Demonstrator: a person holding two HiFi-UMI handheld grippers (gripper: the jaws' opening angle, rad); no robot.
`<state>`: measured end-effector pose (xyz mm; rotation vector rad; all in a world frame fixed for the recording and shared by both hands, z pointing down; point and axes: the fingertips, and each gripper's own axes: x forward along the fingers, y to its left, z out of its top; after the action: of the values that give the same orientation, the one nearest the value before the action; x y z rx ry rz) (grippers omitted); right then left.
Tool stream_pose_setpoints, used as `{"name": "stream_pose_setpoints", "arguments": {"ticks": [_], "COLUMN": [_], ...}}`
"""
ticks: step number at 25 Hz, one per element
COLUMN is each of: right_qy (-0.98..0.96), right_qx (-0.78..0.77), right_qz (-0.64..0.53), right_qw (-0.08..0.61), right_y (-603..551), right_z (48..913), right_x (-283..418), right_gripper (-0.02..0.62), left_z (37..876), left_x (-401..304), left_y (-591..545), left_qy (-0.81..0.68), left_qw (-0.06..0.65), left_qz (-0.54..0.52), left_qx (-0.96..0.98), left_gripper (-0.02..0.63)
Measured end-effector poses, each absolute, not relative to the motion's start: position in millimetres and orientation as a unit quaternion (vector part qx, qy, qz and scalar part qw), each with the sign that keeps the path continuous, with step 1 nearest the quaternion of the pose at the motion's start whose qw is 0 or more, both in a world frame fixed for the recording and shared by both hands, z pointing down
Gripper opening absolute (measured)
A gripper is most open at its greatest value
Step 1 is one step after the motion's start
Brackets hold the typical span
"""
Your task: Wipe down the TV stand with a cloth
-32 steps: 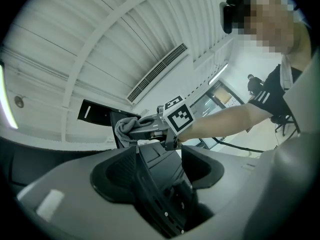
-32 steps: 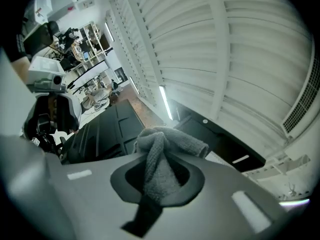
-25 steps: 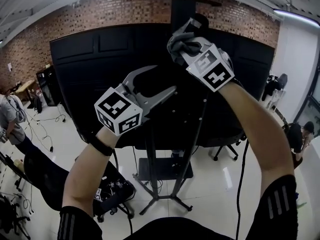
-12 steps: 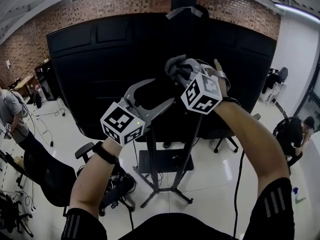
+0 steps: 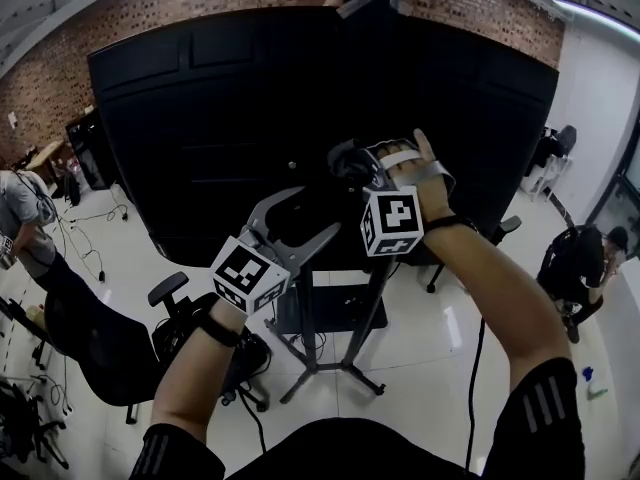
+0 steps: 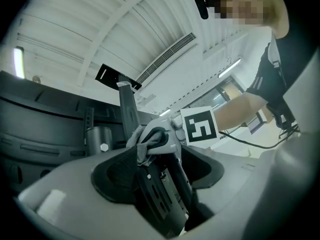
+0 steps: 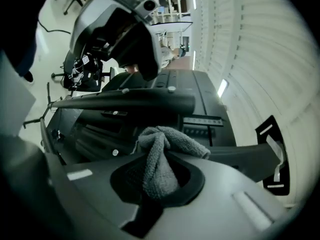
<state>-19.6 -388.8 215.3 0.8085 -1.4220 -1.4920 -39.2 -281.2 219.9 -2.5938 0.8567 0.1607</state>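
Cloth [image 7: 160, 159] pinched in right tool [image 5: 352, 163], apparently against TV stand post [image 7: 125, 102]

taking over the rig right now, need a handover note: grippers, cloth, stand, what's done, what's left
Left gripper: open, gripping nothing; a dark slotted bar runs between its jaws, apparently unpinched.
Right gripper: shut on the bunched grey cloth, held up at the TV's black back panel.
TV stand: on the floor, below both grippers.
Done: cloth in hand; no wiping visible.
Left: bring the cloth to the stand and wipe it down.
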Motion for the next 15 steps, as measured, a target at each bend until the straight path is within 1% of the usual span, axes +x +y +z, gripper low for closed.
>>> {"name": "stream_pose_setpoints", "arguments": {"ticks": [6,11,15], "right_qy": [-0.565,-0.544,-0.554], "right_qx": [0.311,0.287,0.275], "right_qz": [-0.594,-0.601,-0.585], "right_qw": [0.481,0.511,0.525], "right_y": [-391,-393,-393], "right_z": [264,316,354], "right_x": [-20,-20,-22], "right_gripper": [0.02,0.02,0.02], "left_z": [249,279,301], "left_x": [-40,-40,-36], "left_y": [-280,-281,-277], "left_qy": [0.307,0.31,0.304], "left_qw": [0.183,0.145,0.131], "left_qz": [0.046,0.046,0.039], "left_qx": [-0.933,-0.939,-0.943], "left_gripper": [0.301,0.299,0.3]}}
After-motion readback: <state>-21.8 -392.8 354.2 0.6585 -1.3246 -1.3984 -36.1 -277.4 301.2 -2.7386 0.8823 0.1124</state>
